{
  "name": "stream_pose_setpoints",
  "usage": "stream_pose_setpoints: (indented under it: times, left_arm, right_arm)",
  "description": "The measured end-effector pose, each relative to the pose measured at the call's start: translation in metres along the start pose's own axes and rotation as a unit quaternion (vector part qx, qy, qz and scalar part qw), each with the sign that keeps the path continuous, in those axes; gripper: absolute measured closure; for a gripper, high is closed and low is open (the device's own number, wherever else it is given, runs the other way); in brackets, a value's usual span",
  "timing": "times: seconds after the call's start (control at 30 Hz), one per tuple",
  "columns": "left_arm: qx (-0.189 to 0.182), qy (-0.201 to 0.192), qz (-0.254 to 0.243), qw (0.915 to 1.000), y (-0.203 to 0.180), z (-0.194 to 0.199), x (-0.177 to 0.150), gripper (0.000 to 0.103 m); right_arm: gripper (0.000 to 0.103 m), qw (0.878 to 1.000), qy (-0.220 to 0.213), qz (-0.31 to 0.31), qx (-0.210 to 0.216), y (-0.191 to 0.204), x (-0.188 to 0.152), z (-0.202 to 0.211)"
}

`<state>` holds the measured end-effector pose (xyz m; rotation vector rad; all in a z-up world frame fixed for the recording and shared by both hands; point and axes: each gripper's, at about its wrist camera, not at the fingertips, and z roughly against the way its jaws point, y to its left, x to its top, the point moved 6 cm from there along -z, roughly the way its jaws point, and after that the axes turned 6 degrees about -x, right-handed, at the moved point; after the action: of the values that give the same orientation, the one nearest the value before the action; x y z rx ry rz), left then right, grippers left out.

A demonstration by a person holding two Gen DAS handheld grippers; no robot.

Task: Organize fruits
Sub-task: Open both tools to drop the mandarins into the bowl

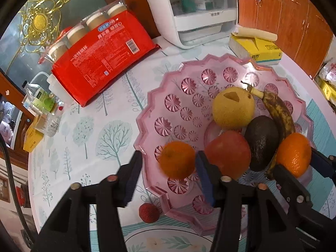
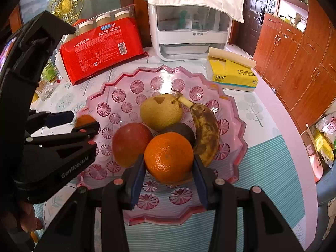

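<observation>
A pink scalloped glass fruit plate holds a yellow pear, a red apple, a dark avocado and a spotted banana. My left gripper holds an orange between its fingers, above the plate's left part; its left pad does not clearly touch the fruit. My right gripper is shut on a second orange by the banana. A red lychee lies on the table beside the plate.
A red pack of paper cups lies behind the plate on the left. A white appliance stands at the back, a yellow tissue box at the right. Bottles and a glass stand at the left table edge.
</observation>
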<state>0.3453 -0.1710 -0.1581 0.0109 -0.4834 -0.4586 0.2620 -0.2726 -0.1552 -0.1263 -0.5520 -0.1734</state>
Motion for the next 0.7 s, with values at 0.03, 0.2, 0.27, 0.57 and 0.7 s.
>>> stream_pose_setpoints:
  times: [0.03, 0.2, 0.27, 0.57, 0.7]
  left_arm:
    - [0.004, -0.003, -0.002, 1.0000, 0.000, 0.001, 0.001, 0.047]
    - [0.007, -0.011, -0.003, 0.9999, 0.002, 0.007, 0.001, 0.030]
    - [0.009, -0.013, -0.003, 0.9999, 0.002, 0.009, 0.001, 0.026]
    - [0.010, -0.022, -0.001, 0.9997, 0.003, 0.020, -0.002, 0.017]
    - [0.011, -0.025, 0.003, 0.9996, 0.006, 0.027, -0.003, 0.017]
  right_arm:
    - [0.058, 1.000, 0.001, 0.001, 0.000, 0.001, 0.000, 0.000]
    - [0.058, 1.000, 0.005, 0.010, 0.000, 0.006, -0.002, 0.000]
    - [0.058, 1.000, 0.008, 0.011, 0.001, 0.007, -0.003, 0.000]
    - [0.036, 1.000, -0.021, 0.011, -0.012, 0.004, 0.001, 0.015]
    - [0.035, 1.000, -0.020, 0.008, -0.014, 0.002, 0.000, 0.018]
